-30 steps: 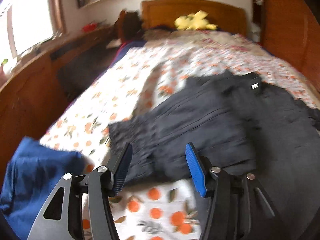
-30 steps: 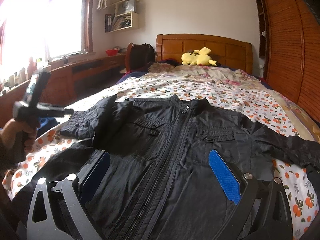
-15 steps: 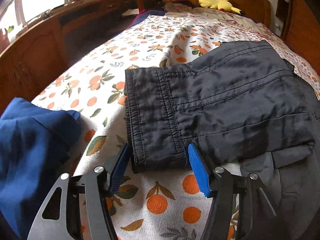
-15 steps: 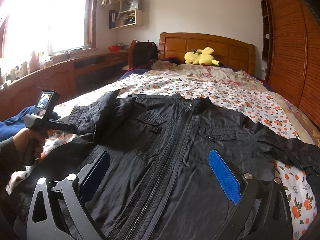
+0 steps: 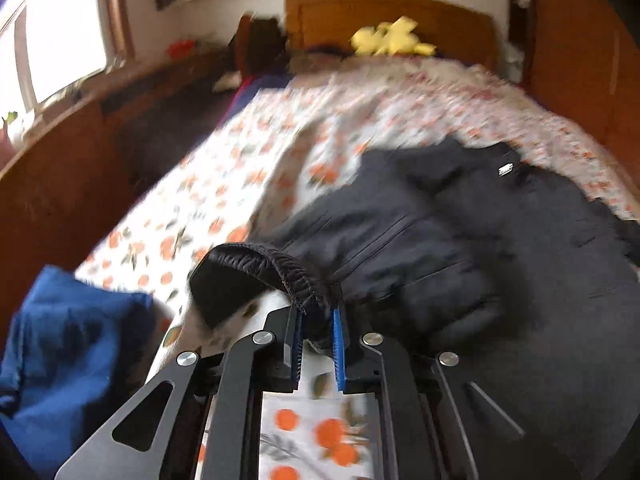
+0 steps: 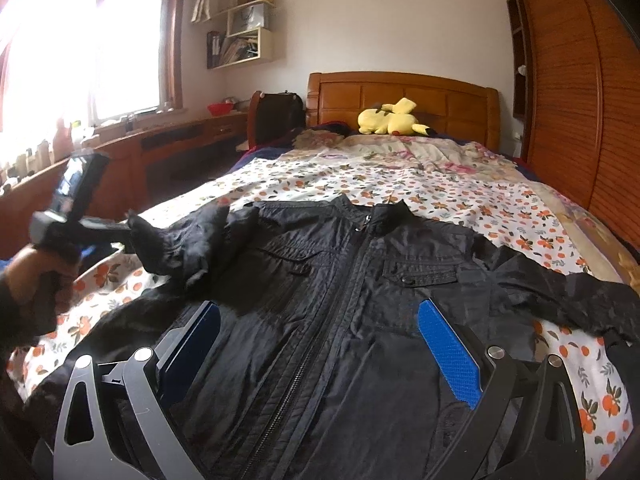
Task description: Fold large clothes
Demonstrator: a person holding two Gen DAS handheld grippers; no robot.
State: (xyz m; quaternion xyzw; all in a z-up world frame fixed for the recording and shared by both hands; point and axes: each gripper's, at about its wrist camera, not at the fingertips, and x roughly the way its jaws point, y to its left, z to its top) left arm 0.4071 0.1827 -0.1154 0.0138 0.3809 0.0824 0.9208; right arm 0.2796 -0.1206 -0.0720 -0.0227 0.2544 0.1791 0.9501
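Observation:
A black zip jacket (image 6: 340,320) lies front up on the flowered bedspread (image 6: 420,184). My left gripper (image 5: 316,316) is shut on the elastic cuff (image 5: 280,268) of the jacket's left sleeve and holds it lifted off the bed. In the right wrist view the left gripper (image 6: 124,236) shows at the left with the raised sleeve (image 6: 180,248) hanging from it. My right gripper (image 6: 328,344) is open and empty, low over the jacket's front near the hem. The other sleeve (image 6: 560,292) lies spread out to the right.
A blue garment (image 5: 68,344) lies at the bed's left front corner. A yellow plush toy (image 6: 390,118) rests by the wooden headboard (image 6: 400,92). A wooden desk (image 6: 168,148) runs along the left under the window; a wooden wardrobe (image 6: 580,100) stands on the right.
My left gripper has shut on the sleeve cuff and lifted it off the bed, up and toward the jacket's body. The right gripper has stayed open and still.

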